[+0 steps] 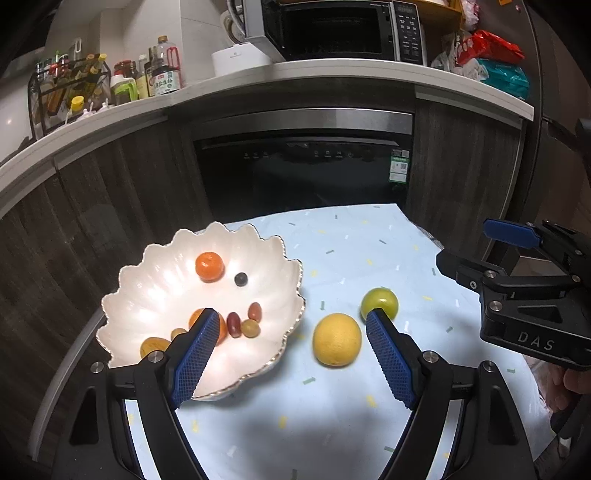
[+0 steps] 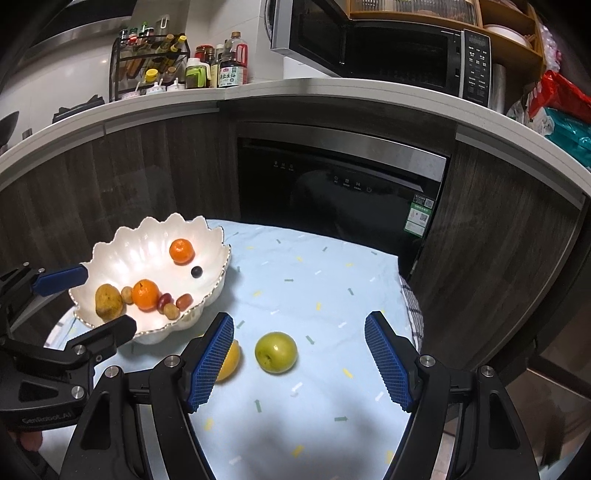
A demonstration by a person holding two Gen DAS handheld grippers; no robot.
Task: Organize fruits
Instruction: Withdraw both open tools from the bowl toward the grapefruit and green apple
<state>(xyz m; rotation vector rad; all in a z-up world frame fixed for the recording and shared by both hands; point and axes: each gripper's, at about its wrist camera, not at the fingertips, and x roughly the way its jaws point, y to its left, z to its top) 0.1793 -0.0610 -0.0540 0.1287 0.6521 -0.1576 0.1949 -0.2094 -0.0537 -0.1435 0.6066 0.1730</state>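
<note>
A white scalloped bowl sits on the left of the light blue cloth and holds two small oranges, a brownish pear, several grapes and a dark berry. A yellow citrus fruit and a green apple lie on the cloth beside the bowl. My left gripper is open and empty, above the bowl's right rim and the yellow fruit. My right gripper is open and empty, with the green apple between its fingers' lines.
The light blue cloth covers a small round table. Behind it stand a dark built-in oven and wooden cabinets. A checked cloth hangs at the table's right edge. The counter above carries bottles and a microwave.
</note>
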